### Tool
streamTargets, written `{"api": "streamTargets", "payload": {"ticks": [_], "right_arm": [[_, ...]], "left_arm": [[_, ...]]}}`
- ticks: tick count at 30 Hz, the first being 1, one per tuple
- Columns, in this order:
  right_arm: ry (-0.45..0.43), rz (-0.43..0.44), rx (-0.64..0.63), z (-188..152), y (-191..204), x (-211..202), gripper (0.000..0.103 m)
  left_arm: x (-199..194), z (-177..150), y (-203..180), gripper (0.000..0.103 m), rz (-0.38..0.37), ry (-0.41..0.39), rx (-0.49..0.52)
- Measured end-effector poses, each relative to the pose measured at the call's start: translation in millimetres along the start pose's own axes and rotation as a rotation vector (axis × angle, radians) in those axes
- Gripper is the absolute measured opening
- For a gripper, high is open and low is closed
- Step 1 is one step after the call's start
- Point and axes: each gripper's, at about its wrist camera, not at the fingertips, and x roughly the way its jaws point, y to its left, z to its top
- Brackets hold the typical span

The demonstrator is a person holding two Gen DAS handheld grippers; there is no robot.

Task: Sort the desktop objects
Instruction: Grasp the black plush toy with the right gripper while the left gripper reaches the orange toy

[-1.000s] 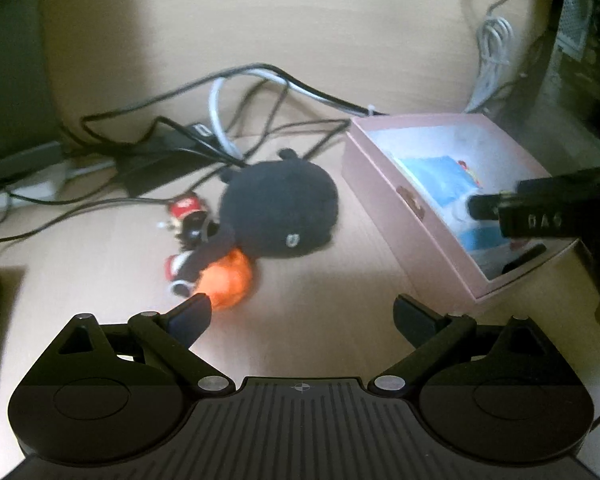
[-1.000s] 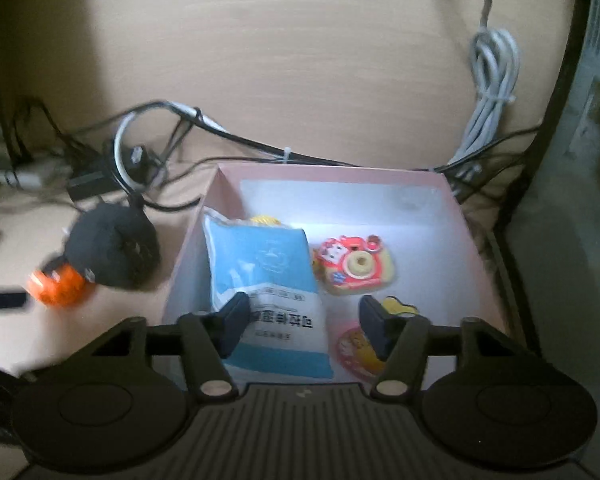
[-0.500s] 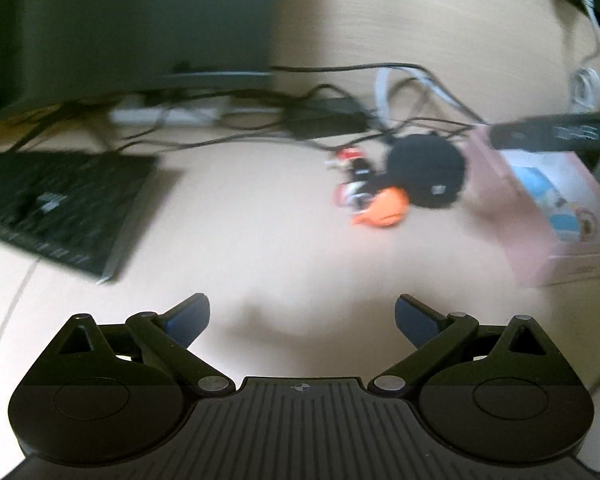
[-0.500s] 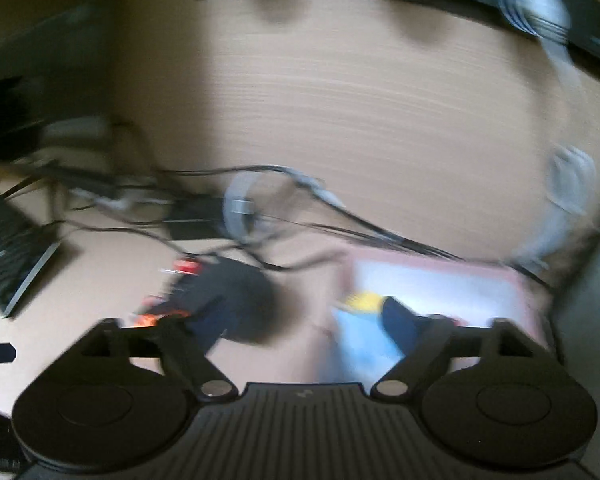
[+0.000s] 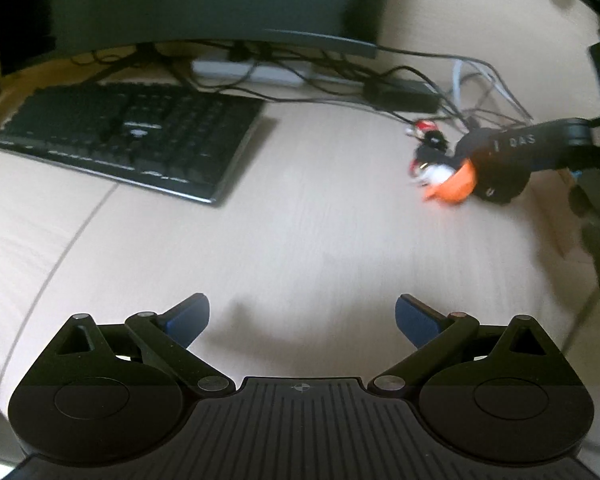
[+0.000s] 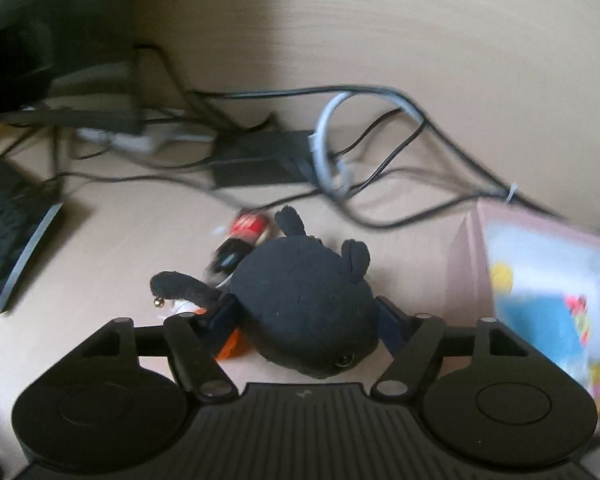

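Left wrist view: left tongs (image 5: 302, 316) spread wide, nothing between them, over bare desk (image 5: 292, 216). Keyboard (image 5: 128, 136) far left; black plush toy (image 5: 500, 184) far right with an orange piece (image 5: 454, 188) beside it, right tongs reaching over it.

Right wrist view: right tongs (image 6: 306, 320) straddle the black plush toy (image 6: 304, 304) on the desk, fingers (image 6: 220, 318) flanking its sides; contact unclear through blur. Pink box (image 6: 540, 280) sits just right, cables (image 6: 380, 160) behind.
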Motion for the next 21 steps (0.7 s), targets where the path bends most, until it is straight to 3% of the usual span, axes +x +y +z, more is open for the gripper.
{"api": "streamTargets", "payload": {"ticks": [2, 7, 10, 14, 17, 21], "right_arm": [[-0.04, 0.012, -0.008, -16, 3, -28, 0.069], [-0.245, -0.151, -0.11, -54, 3, -112, 0.069], [-0.221, -0.15, -0.05, -70, -21, -138, 0.069], [-0.141, -0.207, -0.009, -101, -48, -144, 0.069], [-0.099, -0.199, 0.041, -123, -73, -146, 0.072], [-0.106, -0.241, 0.086, -137, -92, -156, 0.075]], "left_arm": [[1, -1, -9, 0.102, -0.037, -0.002, 0.027], [8, 2, -39, 0.102, -0.11, -0.012, 0.09], [14, 2, -62, 0.102, -0.152, -0.022, 0.136], [20, 8, -88, 0.102, -0.177, -0.07, 0.179], [32, 19, -100, 0.101, -0.149, -0.11, 0.175], [61, 37, -113, 0.096, -0.088, -0.075, 0.159]]}}
